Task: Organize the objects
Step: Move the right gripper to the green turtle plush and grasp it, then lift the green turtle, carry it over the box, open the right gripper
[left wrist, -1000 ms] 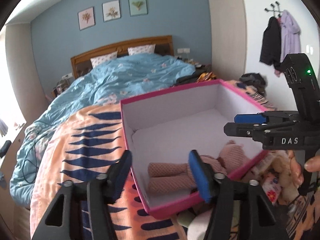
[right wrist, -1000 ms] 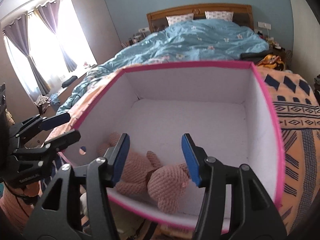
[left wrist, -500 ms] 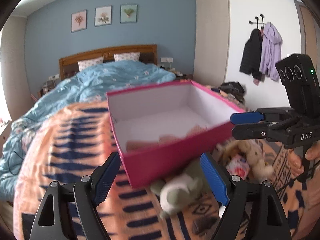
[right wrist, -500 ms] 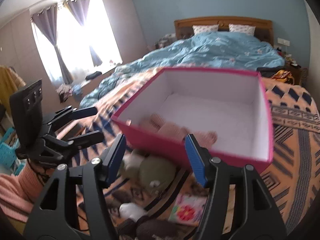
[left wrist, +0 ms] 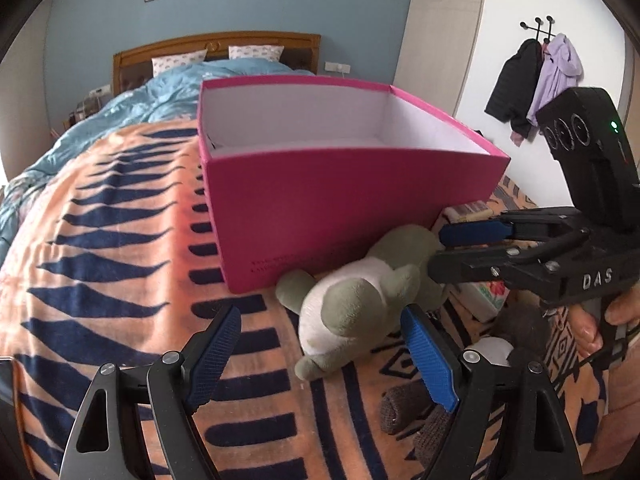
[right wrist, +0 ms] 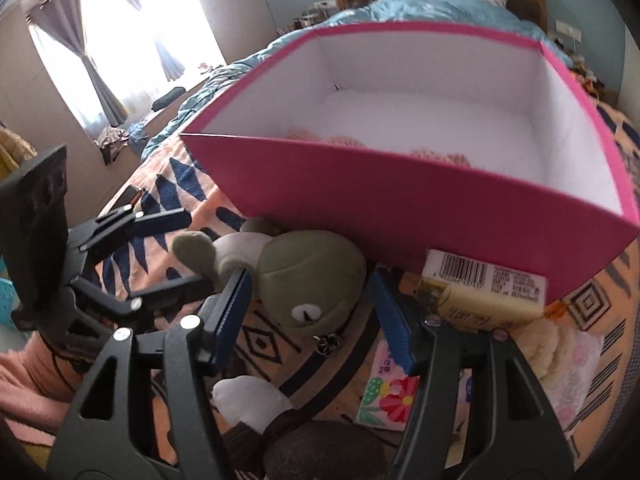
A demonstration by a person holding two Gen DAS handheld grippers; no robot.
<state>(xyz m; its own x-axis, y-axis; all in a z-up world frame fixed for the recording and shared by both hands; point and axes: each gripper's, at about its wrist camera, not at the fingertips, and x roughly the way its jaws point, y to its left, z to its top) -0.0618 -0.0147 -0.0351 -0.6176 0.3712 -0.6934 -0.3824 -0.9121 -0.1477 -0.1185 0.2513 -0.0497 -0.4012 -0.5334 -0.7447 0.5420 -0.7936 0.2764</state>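
A pink box (left wrist: 340, 204) with a white inside sits on the patterned blanket, and the top of a pink knitted bear (right wrist: 348, 141) shows inside it over the near wall (right wrist: 400, 204). A green and white plush toy (left wrist: 352, 304) lies against the box's front. My left gripper (left wrist: 322, 360) hangs open just short of the plush's body. My right gripper (right wrist: 312, 316) is open too, its blue pads either side of the plush's green head (right wrist: 308, 280) without pressing it. Each gripper shows in the other's view: the right one (left wrist: 436, 250) and the left one (right wrist: 192, 248).
A yellow barcoded packet (right wrist: 480, 292) leans on the box. Near it lie a floral packet (right wrist: 388, 388), a cream fluffy toy (right wrist: 548, 340) and a white and brown plush (right wrist: 256, 396). A hand (left wrist: 588, 324) grips the right handle. The orange blanket (left wrist: 100, 260) stretches left.
Both grippers have pulled back out of the box and sunk to the plush in front of it. The pink bear stays in the box. Both pairs of jaws stand wider.
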